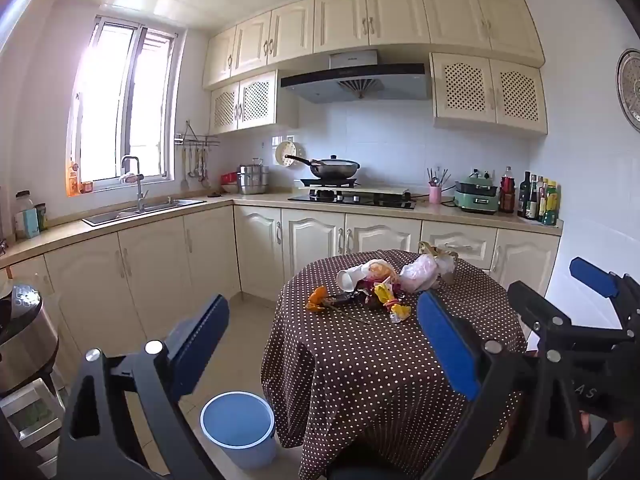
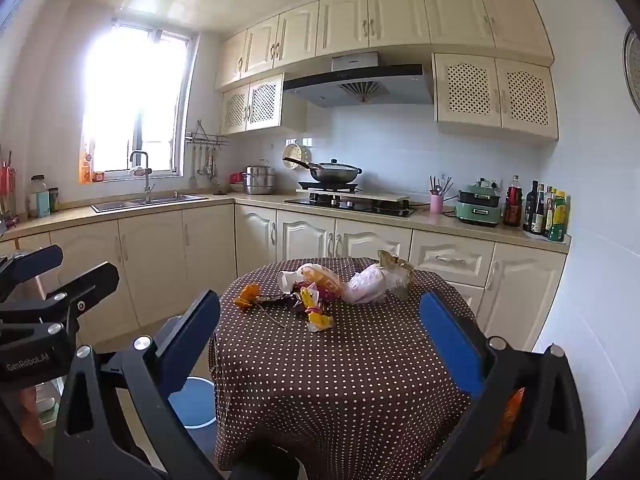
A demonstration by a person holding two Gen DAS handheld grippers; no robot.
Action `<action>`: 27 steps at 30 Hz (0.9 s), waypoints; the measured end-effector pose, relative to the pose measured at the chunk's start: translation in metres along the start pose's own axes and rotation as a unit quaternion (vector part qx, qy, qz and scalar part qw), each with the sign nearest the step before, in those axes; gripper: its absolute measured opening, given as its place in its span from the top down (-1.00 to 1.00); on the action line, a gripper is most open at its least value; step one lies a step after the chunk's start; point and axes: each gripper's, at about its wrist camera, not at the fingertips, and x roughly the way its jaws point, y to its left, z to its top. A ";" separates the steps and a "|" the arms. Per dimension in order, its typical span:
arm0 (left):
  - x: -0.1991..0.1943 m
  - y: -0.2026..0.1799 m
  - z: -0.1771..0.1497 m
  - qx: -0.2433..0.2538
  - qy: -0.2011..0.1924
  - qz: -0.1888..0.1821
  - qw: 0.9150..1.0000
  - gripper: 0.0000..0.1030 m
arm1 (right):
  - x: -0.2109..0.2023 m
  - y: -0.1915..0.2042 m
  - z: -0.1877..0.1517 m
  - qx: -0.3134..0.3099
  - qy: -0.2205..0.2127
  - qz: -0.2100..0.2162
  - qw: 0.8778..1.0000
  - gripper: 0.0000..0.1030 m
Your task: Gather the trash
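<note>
A pile of trash lies at the far side of a round table with a brown dotted cloth (image 1: 360,380) (image 2: 340,380). In it are a tipped white paper cup (image 1: 347,278) (image 2: 288,280), an orange peel (image 1: 317,299) (image 2: 249,295), yellow wrappers (image 1: 386,296) (image 2: 316,314) and a clear plastic bag (image 1: 418,274) (image 2: 366,286). A blue bucket (image 1: 240,428) (image 2: 196,404) stands on the floor left of the table. My left gripper (image 1: 322,300) (image 2: 84,260) is open and empty, short of the table. My right gripper (image 2: 319,298) (image 1: 546,276) is open beside it, also empty.
Cream kitchen cabinets run along the back and left walls, with a sink (image 1: 144,210), a hob with a wok (image 1: 334,168) and bottles (image 1: 538,200) on the counter. A steel bin (image 1: 24,340) stands at the far left. Tiled floor shows between table and cabinets.
</note>
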 end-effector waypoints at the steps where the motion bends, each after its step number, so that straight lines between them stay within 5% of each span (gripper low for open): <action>1: 0.000 0.000 0.000 -0.001 -0.001 0.000 1.000 -0.81 | 0.000 0.000 0.000 0.000 0.000 0.000 1.000 -0.87; 27: 0.005 -0.001 -0.007 -0.001 -0.001 -0.004 1.000 -0.81 | 0.000 -0.002 -0.006 0.004 0.005 -0.007 1.000 -0.87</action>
